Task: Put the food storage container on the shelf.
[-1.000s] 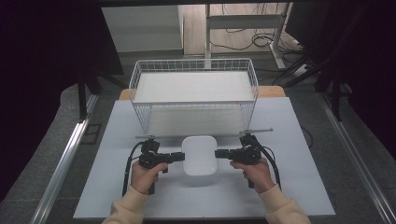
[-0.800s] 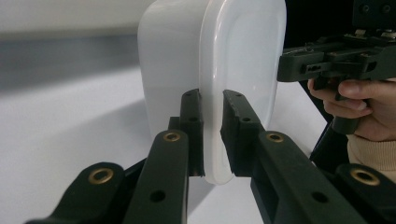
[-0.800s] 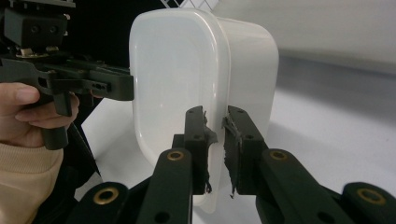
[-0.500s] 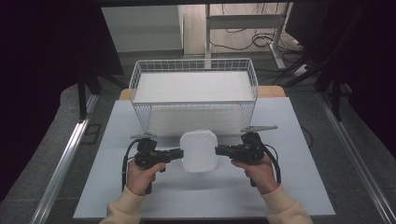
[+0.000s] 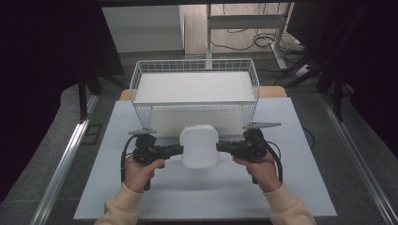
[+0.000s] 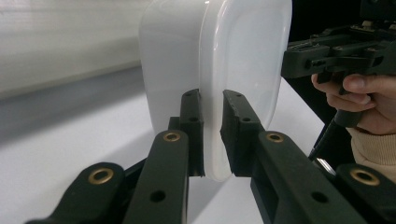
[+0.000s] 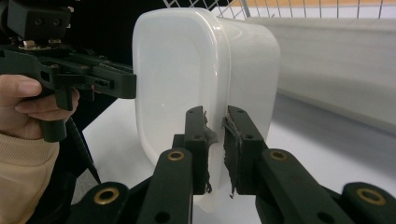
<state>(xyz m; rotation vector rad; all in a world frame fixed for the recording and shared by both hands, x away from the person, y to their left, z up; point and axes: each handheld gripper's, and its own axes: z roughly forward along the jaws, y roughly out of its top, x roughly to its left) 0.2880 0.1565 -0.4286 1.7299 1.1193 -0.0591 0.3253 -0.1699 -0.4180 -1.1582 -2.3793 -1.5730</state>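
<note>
- Since the earlier frame you have lifted the white plastic container [image 5: 199,146] off the counter [image 5: 112,140]; from the high view it now sits closer to the front wall of the wire basket [image 5: 195,86], and both your hands have risen with it.
- From the high view, your left hand-held gripper [image 5: 177,150] and right hand-held gripper [image 5: 221,147] hold it from opposite sides, above the counter.
- From the left gripper view, the container [image 6: 219,70] is milky, translucent, with rounded corners and a protruding rim; your left hand-held gripper [image 6: 212,135] pinches that rim.
- From the right gripper view, your right hand-held gripper [image 7: 215,149] pinches the rim of the container [image 7: 187,79] too; its pad lining looks frayed.
</note>
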